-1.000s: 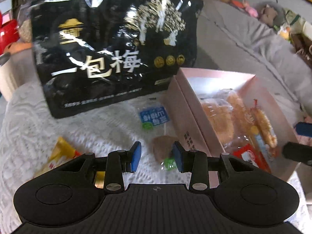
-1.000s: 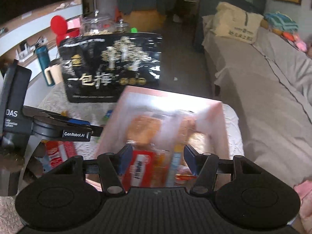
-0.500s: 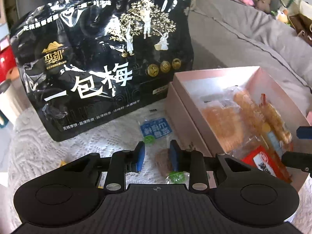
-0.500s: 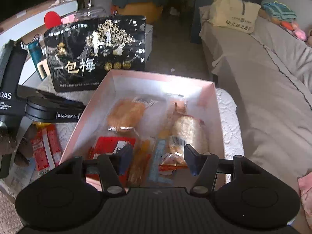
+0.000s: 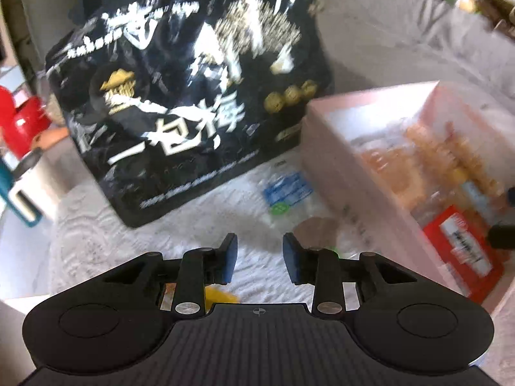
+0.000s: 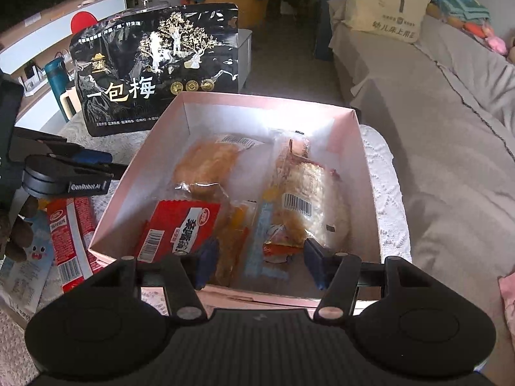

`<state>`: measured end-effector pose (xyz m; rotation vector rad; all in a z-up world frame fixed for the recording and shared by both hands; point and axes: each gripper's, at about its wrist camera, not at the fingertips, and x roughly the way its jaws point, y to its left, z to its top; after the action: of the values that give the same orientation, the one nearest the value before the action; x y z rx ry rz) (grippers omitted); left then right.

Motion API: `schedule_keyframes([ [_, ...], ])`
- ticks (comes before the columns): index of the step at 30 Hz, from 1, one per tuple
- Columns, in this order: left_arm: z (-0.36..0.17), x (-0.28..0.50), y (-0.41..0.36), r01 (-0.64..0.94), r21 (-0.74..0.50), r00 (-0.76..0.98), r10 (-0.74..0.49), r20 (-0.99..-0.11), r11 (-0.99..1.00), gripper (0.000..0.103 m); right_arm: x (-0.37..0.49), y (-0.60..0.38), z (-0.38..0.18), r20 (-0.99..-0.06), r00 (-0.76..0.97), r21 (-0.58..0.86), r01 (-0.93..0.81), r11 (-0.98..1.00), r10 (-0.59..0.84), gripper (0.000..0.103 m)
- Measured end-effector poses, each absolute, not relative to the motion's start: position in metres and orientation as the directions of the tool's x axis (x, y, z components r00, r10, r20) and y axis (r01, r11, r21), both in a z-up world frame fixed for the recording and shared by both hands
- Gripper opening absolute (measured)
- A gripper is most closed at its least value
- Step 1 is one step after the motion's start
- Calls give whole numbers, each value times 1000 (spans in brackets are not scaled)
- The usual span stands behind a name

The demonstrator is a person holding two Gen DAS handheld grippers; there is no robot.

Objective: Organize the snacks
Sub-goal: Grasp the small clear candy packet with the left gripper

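The left gripper (image 5: pixel 260 259) is seen opening, nothing between its jaws; the right gripper (image 6: pixel 259 265) is held open, empty, over the pink box (image 6: pixel 267 101), the black plum bag (image 6: pixel 154 74) at ten o'clock.

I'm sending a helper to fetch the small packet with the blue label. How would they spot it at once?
Find the big black bag standing on the white cloth, left of the pink box. On the cloth, in the gap just in front of the bag and beside the box wall, lies the clear packet. Only it carries a blue label with a green dot below.
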<state>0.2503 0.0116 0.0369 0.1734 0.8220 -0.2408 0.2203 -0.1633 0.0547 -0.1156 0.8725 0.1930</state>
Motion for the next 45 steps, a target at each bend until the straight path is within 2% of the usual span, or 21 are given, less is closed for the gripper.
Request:
schedule_keyframes([
  [3, 46, 251, 22, 334, -88, 644, -296, -706, 938, 36, 220, -166, 55, -767, 628, -6, -211, 977, 131, 58],
  [5, 49, 250, 21, 376, -106, 630, -338, -699, 920, 36, 220, -169, 54, -766, 629, 5, -208, 978, 137, 58],
  [9, 39, 247, 0, 480, 77, 604, -266, -751, 874, 37, 220, -173, 53, -763, 630, 16, -205, 979, 144, 58],
  [11, 38, 246, -3, 507, 73, 601, -291, -744, 859, 38, 220, -175, 53, -762, 631, 24, -204, 979, 150, 59],
  [13, 36, 247, -6, 491, 85, 609, -272, -746, 867, 40, 220, -177, 53, -760, 631, 32, -202, 979, 155, 59],
  [16, 35, 252, -3, 426, 121, 641, -205, -739, 897, 56, 220, -178, 52, -759, 632, 42, -195, 980, 158, 59],
  [18, 37, 253, -1, 361, 176, 674, -126, -728, 916, 55, 220, -178, 51, -757, 634, 46, -193, 980, 160, 59],
  [19, 39, 252, 0, 340, 184, 682, -107, -724, 922, 51, 220, -179, 51, -756, 635, 48, -193, 980, 162, 59],
  [20, 40, 253, 5, 328, 150, 677, -122, -726, 933, 50, 220, -179, 51, -755, 635, 50, -193, 980, 164, 59],
  [23, 43, 259, 20, 355, -88, 603, -299, -740, 931, 50, 219, -180, 50, -753, 636, 57, -193, 980, 169, 59],
  [24, 40, 260, 19, 374, -123, 578, -335, -744, 919, 51, 219, -180, 50, -753, 636, 58, -193, 979, 170, 59],
  [25, 38, 260, 16, 385, -112, 572, -332, -750, 916, 42, 219, -180, 50, -752, 636, 60, -194, 979, 172, 59],
  [28, 33, 265, 16, 355, -78, 577, -284, -766, 932, 45, 219, -181, 50, -752, 636, 67, -193, 979, 177, 60],
  [31, 28, 271, 19, 311, -144, 569, -305, -763, 940, 43, 220, -181, 50, -751, 636, 72, -189, 979, 178, 61],
  [36, 28, 266, 18, 346, -122, 574, -312, -757, 930, 43, 220, -179, 49, -755, 635, 60, -185, 981, 166, 61],
  [38, 29, 261, 22, 338, -144, 578, -326, -748, 930, 40, 220, -177, 50, -758, 632, 56, -180, 982, 159, 61],
  [45, 41, 224, 48, 292, -210, 637, -353, -685, 933, 39, 217, -165, 64, -747, 644, 42, -202, 978, 165, 61],
])
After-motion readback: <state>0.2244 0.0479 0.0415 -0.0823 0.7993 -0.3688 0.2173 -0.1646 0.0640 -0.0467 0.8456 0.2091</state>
